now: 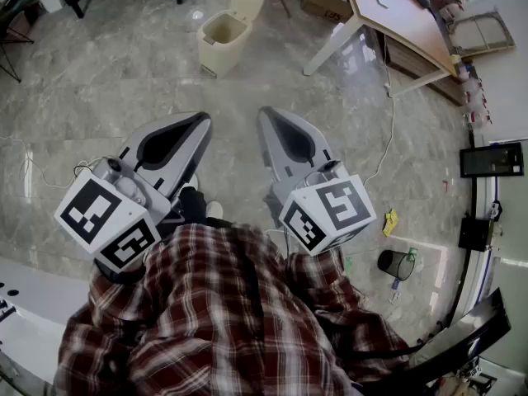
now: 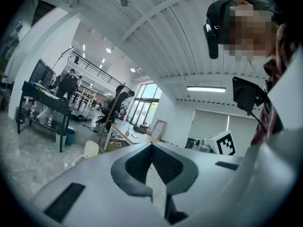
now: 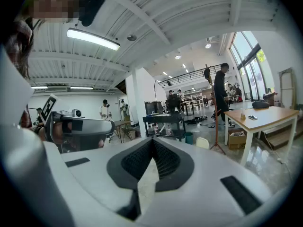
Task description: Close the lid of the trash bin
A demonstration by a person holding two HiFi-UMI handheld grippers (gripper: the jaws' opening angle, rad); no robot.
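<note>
Shirt: nearest to us is a red-and-white checked shirt [image 1: 239,320], well apart from the cream plastic trash bin [image 1: 223,40], which stands far up the head view.

Left gripper: we see the grey left gripper [image 1: 200,122] with its black-and-white marker cube [image 1: 107,221] held in the air short of the bin, nose aimed roughly toward it. In its own view [image 2: 151,148] the jaws are closed, the ribbed black pads meeting at the tip with nothing between them.

Right gripper: the grey right gripper [image 1: 268,114] is beside the left one, also well short of the bin. In its own view [image 3: 152,143] we find the jaws pressed together and empty.

Floor: grey marbled tiles [image 1: 124,81] run from below the grippers out to the bin.

Trash bin: it stands on the floor, touched by neither gripper. Its cream lid [image 1: 246,2] is up, upright at the far edge, so we look into the open top.

Worktop: a pale wooden worktop on white legs [image 1: 396,15] stands to the right of the bin, with a brown cardboard box [image 1: 326,2] between the two.
</note>
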